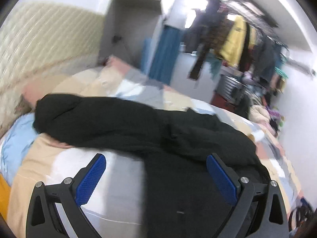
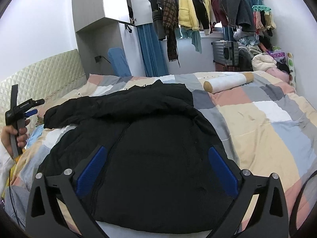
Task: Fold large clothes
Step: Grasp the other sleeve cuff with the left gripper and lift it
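A large black puffer jacket [image 2: 142, 142] lies spread on the patchwork bedspread [image 2: 267, 119], front up, one sleeve [image 2: 75, 111] stretched to the left. My right gripper [image 2: 156, 152] is open and empty, above the jacket's lower body. My left gripper [image 1: 156, 158] is open and empty, above the jacket [image 1: 138, 123] near the sleeve side; that view is blurred. The left gripper also shows at the left edge of the right wrist view [image 2: 32, 107], held in a hand above the bed's left side.
A quilted headboard [image 2: 39, 75] stands at the left. A white bolster pillow [image 2: 227, 83] lies at the far side of the bed. Hanging clothes [image 2: 198, 10], a suitcase [image 2: 225, 51] and a clothes pile [image 2: 261, 57] fill the back wall.
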Demonstrator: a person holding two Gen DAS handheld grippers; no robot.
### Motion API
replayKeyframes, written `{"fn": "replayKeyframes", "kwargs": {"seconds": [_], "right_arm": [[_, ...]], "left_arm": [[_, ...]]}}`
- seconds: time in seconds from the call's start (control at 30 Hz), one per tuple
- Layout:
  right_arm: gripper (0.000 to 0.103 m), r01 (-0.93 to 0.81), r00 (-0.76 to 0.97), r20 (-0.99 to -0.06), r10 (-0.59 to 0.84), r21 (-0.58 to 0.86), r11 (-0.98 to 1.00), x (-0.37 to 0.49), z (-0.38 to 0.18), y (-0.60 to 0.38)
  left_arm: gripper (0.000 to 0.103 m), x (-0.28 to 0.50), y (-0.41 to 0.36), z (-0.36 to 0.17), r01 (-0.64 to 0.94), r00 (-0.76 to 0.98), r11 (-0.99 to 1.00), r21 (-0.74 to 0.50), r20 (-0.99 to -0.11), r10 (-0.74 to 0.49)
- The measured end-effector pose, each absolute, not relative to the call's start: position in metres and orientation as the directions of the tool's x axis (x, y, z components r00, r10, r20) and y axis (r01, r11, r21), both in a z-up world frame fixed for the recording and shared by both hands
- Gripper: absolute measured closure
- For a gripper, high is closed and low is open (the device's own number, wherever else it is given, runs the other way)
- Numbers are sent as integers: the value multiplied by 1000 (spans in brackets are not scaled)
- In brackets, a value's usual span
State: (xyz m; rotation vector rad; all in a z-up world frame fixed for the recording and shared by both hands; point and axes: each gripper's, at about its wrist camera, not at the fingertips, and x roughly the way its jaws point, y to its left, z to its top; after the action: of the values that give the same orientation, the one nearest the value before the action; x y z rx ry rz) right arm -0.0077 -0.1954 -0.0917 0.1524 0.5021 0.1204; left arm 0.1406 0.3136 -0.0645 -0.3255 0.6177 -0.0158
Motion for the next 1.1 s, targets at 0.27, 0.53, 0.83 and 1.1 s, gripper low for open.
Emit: {"fn": "replayKeyframes", "kwargs": {"seconds": [0.27, 0.53, 0.83, 1.1], "right_arm": [[1, -65, 843, -522, 128, 138, 988, 13, -101, -176], [1, 16, 803, -587, 103, 195, 981, 53, -110, -160], [1, 81, 758, -651, 38, 152, 985, 99, -119, -132], [1, 125, 723, -691, 2, 133, 983, 110, -127, -129]], "left_arm": [[1, 181, 495, -125, -340, 806, 824, -453, -592, 7], [3, 228, 604, -208, -454, 777, 726, -517, -628, 39], [5, 285, 642, -263, -445, 760, 721, -532, -650, -10], [37, 296, 639, -264, -424, 780, 721, -547, -626, -16]]}}
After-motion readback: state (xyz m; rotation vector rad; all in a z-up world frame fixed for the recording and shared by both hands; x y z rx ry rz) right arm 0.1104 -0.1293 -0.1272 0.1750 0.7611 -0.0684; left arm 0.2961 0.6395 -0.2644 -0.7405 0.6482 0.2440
